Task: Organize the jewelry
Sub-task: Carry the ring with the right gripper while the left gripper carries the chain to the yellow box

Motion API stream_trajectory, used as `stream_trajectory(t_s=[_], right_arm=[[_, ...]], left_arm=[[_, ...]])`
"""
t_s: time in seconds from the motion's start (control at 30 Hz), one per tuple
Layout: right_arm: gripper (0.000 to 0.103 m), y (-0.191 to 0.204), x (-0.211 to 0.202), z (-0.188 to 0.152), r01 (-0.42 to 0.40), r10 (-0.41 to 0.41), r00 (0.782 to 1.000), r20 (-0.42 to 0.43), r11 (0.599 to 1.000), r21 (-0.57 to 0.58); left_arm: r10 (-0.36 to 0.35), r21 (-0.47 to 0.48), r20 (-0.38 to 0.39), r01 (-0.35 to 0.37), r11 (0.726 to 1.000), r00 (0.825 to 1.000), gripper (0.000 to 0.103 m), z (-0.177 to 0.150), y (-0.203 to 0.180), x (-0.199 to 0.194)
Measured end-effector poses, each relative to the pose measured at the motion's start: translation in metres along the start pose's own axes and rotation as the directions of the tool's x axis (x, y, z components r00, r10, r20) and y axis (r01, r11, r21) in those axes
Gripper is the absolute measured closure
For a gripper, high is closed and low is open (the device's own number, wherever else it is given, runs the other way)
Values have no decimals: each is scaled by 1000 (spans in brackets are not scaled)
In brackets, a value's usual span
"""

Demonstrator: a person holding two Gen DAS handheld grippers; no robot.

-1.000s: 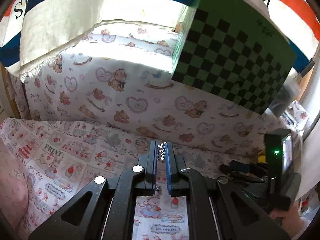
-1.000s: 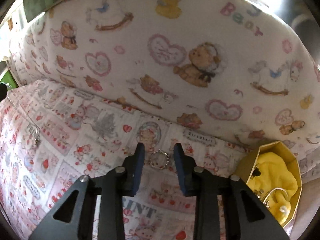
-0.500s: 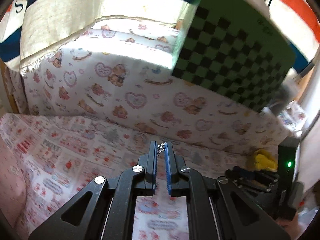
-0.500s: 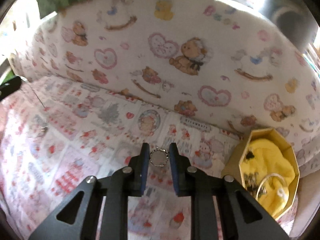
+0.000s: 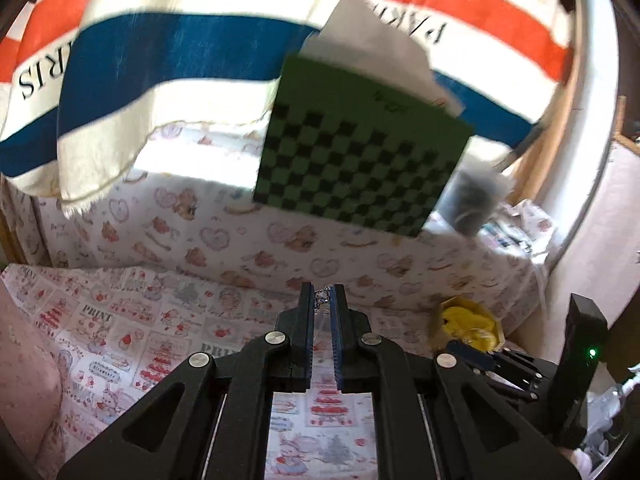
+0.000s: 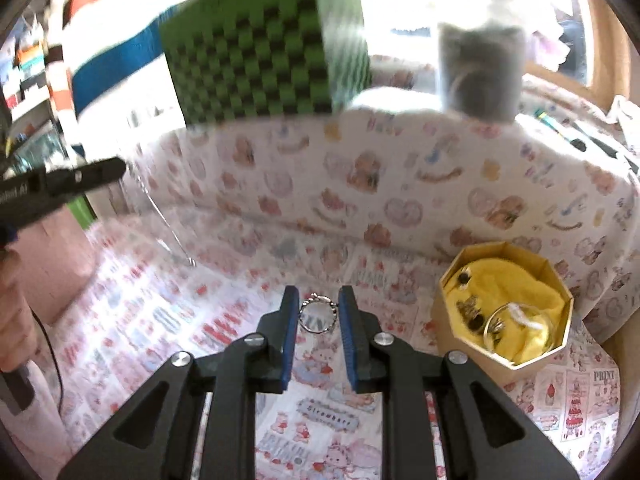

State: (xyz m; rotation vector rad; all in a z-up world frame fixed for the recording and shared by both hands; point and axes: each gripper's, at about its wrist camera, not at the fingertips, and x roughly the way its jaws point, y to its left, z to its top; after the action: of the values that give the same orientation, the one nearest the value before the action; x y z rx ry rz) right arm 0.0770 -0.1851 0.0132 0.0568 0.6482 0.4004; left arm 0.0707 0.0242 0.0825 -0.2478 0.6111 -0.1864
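Both tongs have lifted off the printed cloth. Right tongs pinch a ring; left tongs pinch a chain. Next, likely carry both to the yellow box.

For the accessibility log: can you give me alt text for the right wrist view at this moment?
The right gripper pinches a small silver ring between its blue pads above a cartoon-print cloth. To the right sits an open yellow box lined with yellow fabric and holding jewelry; the left gripper pokes in at far left.
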Motion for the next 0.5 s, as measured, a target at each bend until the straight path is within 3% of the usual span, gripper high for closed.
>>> stream_trajectory(t_s=[0.1, 0.2, 0.5], right_arm=[[84, -11, -13, 8, -5, 5, 999, 46, 1000, 10], [84, -25, -28, 12, 1, -3, 996, 88, 1000, 25], [84, -60, -45, 27, -13, -10, 982, 187, 993, 119]], left_arm=[[-63, -13, -8, 62, 998, 998, 96, 2, -5, -9], [-79, -9, -16, 79, 997, 997, 96, 2, -11, -13], [-31, 68, 3, 30, 997, 1000, 96, 8, -34, -23]])
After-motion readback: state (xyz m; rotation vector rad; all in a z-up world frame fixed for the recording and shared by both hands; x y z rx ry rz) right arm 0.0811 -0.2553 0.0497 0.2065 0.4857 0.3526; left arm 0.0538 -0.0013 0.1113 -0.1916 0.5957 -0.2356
